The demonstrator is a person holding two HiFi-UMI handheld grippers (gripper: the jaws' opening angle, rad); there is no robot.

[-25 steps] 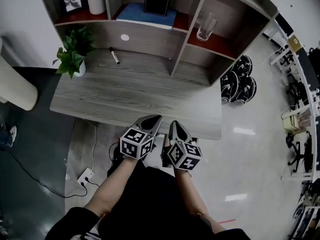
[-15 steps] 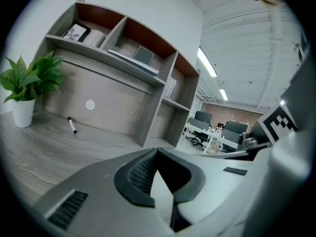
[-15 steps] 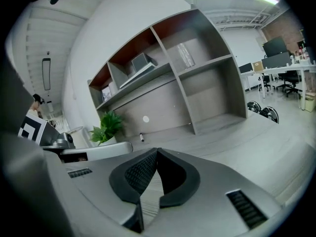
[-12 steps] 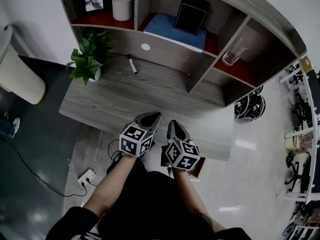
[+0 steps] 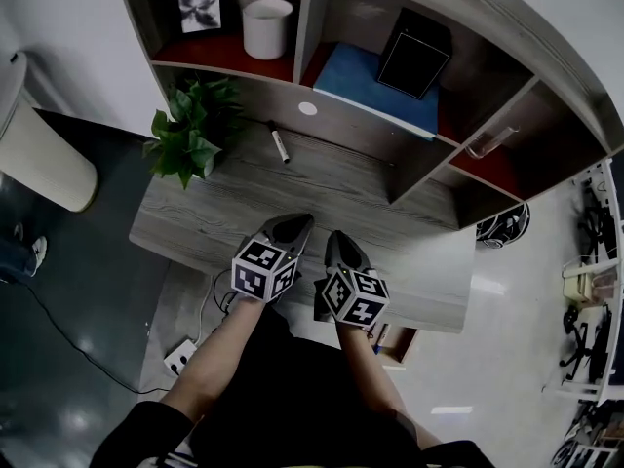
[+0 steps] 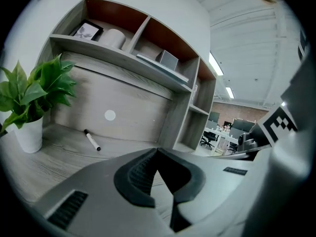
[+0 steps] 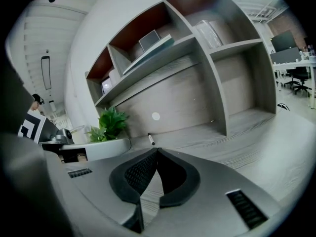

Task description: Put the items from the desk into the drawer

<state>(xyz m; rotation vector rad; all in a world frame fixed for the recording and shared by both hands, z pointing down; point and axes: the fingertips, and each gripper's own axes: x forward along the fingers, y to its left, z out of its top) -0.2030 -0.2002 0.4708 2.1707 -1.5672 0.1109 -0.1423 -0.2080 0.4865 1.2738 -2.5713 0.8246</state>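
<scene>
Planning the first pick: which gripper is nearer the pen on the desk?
Left. In the head view the left gripper points at the pen from the desk's near side; the right gripper sits beside it, farther right and back.

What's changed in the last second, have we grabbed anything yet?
Both grippers have moved forward past the front edge of the desktop: the left gripper and right gripper now hang over it, nearer the shelves. Nothing taken or let go; both are shut and empty. The marker and potted plant lie where they were.
</scene>
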